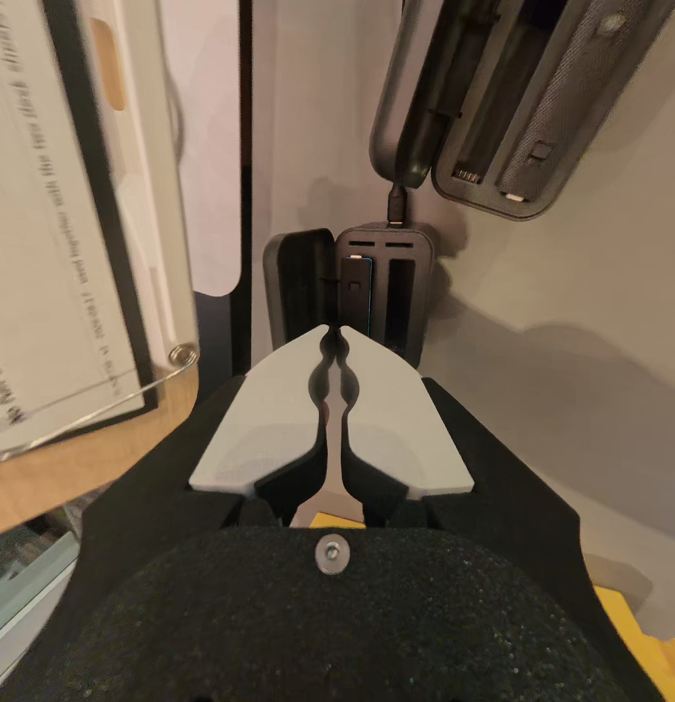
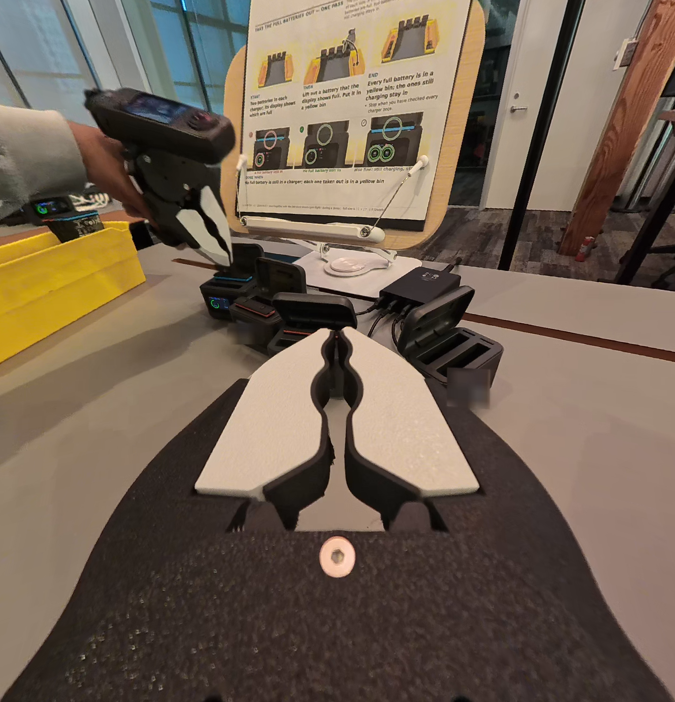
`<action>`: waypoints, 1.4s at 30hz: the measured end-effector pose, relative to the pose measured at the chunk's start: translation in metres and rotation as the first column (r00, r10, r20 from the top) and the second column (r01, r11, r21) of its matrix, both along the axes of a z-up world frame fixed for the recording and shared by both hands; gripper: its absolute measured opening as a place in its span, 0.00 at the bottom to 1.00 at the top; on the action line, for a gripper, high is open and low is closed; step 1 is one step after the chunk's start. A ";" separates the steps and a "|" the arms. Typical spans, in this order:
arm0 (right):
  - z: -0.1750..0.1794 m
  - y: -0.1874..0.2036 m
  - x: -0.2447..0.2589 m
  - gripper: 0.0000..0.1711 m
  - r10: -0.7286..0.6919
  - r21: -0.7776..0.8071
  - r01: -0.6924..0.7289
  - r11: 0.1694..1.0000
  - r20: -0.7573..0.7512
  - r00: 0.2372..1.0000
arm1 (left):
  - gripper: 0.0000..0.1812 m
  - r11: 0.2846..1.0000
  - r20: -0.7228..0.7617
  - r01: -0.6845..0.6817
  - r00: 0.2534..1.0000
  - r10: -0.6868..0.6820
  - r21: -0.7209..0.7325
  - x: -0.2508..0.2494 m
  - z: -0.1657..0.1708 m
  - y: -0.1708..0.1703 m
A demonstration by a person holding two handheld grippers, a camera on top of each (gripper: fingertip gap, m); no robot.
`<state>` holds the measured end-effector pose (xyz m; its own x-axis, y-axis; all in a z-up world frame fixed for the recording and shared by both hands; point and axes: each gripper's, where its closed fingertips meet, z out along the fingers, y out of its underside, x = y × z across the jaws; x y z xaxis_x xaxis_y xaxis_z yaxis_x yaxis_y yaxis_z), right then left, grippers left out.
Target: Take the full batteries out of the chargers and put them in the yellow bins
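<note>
The left gripper [image 1: 335,330] points steeply down at a charger [image 1: 381,292] whose lid [image 1: 298,285] is swung open to expose two slots; this approach lines the fingers [image 1: 279,410] up with the one battery [image 1: 357,292], which stands in the left slot with a blue edge showing, while the slot beside it is empty. The fingers are almost closed, tips nearly touching, and hold nothing; they hover just short of the battery, probably about to open for a grasp. In the right wrist view, the same gripper [image 2: 224,252] hangs over the far-left charger [image 2: 224,296], whose front display glows green. The right gripper [image 2: 338,334] rests low over the bench [image 2: 556,437], fingers likewise nearly closed and empty, presumably kept clear of the working hand. A yellow bin [image 2: 62,273] sits at the bench's left edge with one battery [image 2: 75,224] already in it. A second charger [image 1: 510,114] is cut off at the top of the left view. Blur patches cover two charger fronts, so their displays cannot be checked. The instruction board [image 2: 351,114] hides the bench behind it.
</note>
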<state>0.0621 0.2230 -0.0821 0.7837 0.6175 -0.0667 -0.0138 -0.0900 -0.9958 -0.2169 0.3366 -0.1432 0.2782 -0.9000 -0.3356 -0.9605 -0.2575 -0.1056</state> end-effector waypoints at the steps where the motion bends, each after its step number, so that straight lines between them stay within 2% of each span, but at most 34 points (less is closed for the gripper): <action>1: 0.000 0.000 0.001 0.00 -0.005 -0.001 0.005 1.000 -0.004 1.000 | 0.00 1.000 0.034 -0.005 0.999 0.004 0.024 0.001 0.009 -0.002; 4: 0.001 0.002 0.005 0.00 -0.032 0.000 0.032 0.999 -0.002 0.999 | 0.01 0.988 0.130 -0.019 0.991 -0.001 0.150 -0.003 0.051 -0.009; 7: 0.000 0.004 0.008 0.00 -0.056 -0.005 0.056 0.998 -0.007 0.998 | 0.03 0.969 0.163 -0.046 0.987 0.006 0.243 -0.025 0.094 -0.028; 10: -0.001 0.005 0.008 0.00 -0.056 -0.018 0.056 0.998 -0.014 0.998 | 0.07 0.950 0.152 -0.093 0.987 0.049 0.297 -0.067 0.127 -0.052; 14: -0.001 0.003 0.005 0.00 -0.046 -0.016 0.046 0.999 -0.009 0.999 | 0.11 0.934 0.128 -0.202 0.977 0.171 0.294 -0.137 0.147 -0.085; 20: -0.005 0.001 -0.001 0.00 -0.027 -0.023 0.027 0.999 0.006 1.000 | 0.11 0.899 0.057 -0.362 0.932 0.359 0.246 -0.228 0.128 -0.128; 23: -0.010 0.001 -0.004 0.00 -0.019 -0.030 0.020 0.999 0.026 0.999 | 0.12 0.858 0.105 -0.459 0.888 0.447 0.230 -0.256 0.112 -0.130; 26: -0.015 0.000 -0.005 0.00 -0.018 -0.029 0.020 0.999 0.056 0.998 | 0.18 0.839 0.141 -0.498 0.867 0.477 0.222 -0.272 0.095 -0.124; 29: -0.018 0.001 -0.006 0.00 -0.015 -0.031 0.017 0.999 0.069 0.998 | 0.28 0.855 0.159 -0.479 0.877 0.454 0.198 -0.274 0.078 -0.114; 33: -0.023 0.002 -0.006 0.00 -0.009 -0.043 0.012 0.999 0.080 0.997 | 0.39 0.890 0.075 -0.419 0.908 0.412 0.180 -0.276 0.064 -0.100; 38: -0.028 0.002 -0.008 0.00 0.008 -0.053 -0.003 0.999 0.090 0.996 | 0.42 0.927 -0.044 -0.356 0.931 0.363 0.119 -0.281 0.053 -0.084; 42: -0.031 0.002 -0.009 0.00 0.019 -0.063 -0.013 0.998 0.093 0.995 | 0.40 0.948 -0.123 -0.311 0.940 0.318 0.072 -0.282 0.045 -0.072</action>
